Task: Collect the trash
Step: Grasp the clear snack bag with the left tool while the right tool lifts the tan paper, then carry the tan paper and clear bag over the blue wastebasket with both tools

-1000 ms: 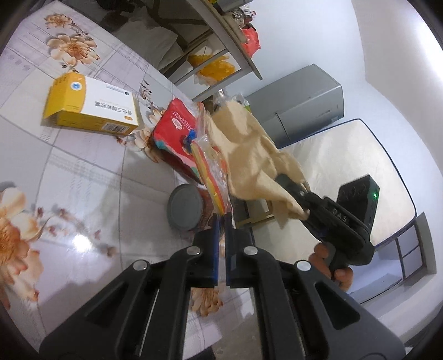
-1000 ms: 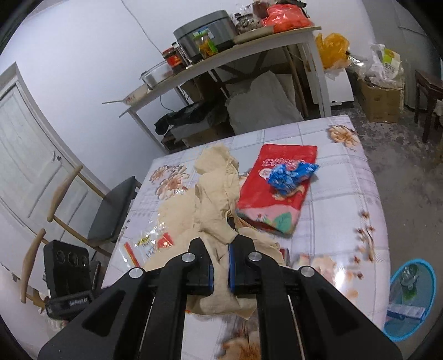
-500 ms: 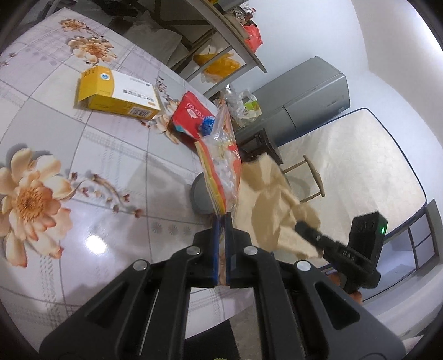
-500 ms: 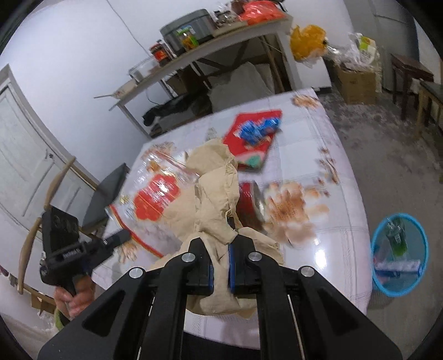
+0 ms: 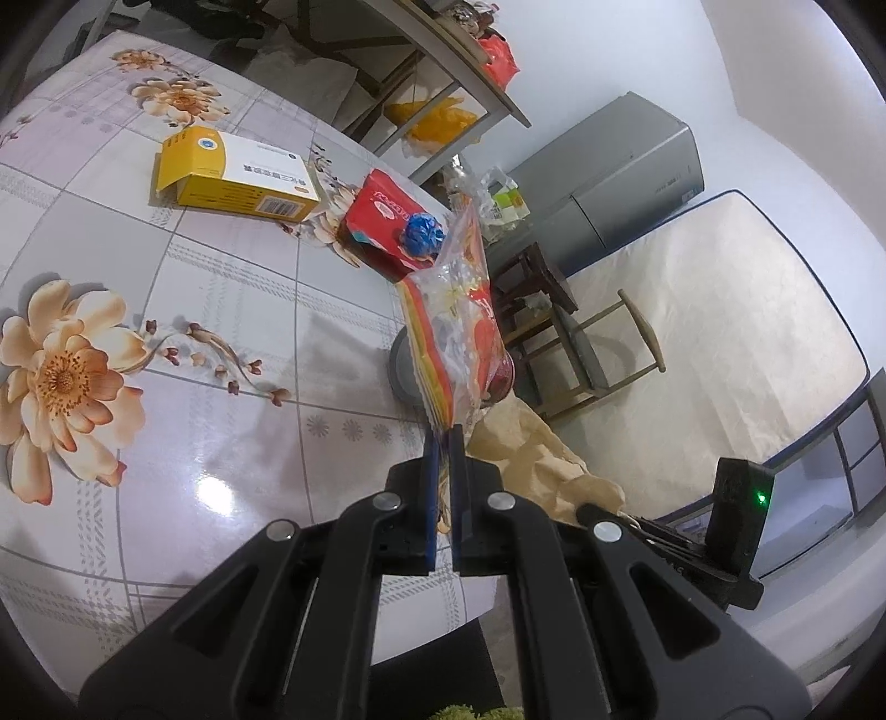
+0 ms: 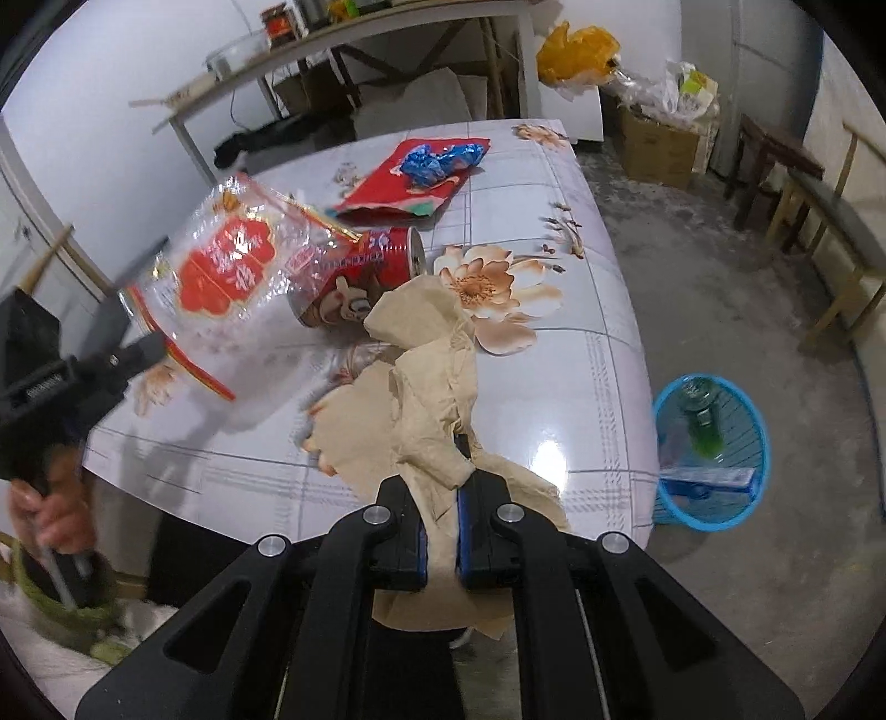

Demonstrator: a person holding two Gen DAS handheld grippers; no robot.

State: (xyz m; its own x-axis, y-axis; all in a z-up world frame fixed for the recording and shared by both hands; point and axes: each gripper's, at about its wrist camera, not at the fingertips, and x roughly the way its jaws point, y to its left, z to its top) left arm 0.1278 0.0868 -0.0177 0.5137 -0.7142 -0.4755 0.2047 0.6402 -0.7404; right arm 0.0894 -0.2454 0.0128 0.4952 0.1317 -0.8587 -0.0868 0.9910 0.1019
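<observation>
My left gripper (image 5: pixel 443 437) is shut on the bottom edge of a clear plastic bag with red print (image 5: pixel 459 332), which stands up over the table edge. From the right wrist view that bag (image 6: pixel 232 288) hangs at the left, in front of a red can (image 6: pixel 382 255) lying on its side. My right gripper (image 6: pixel 440 487) is shut on a crumpled beige paper (image 6: pixel 426 399) above the table's near edge. This paper (image 5: pixel 531 459) also shows low beside the left fingers. A blue bin (image 6: pixel 714 454) stands on the floor at the right.
On the flowered table (image 5: pixel 221 343) lie a yellow box (image 5: pixel 232 177) and a red packet (image 6: pixel 410 183) with a blue wrapper (image 6: pixel 437 158) on it. Wooden chairs (image 5: pixel 603 354), a dark stool (image 6: pixel 775 160), a shelf table (image 6: pixel 332 39) and a grey fridge (image 5: pixel 620 177) surround it.
My right gripper has carried the beige paper down and toward the table's near edge, and the bin has come closer in its view. The left gripper drew back a little with the bag.
</observation>
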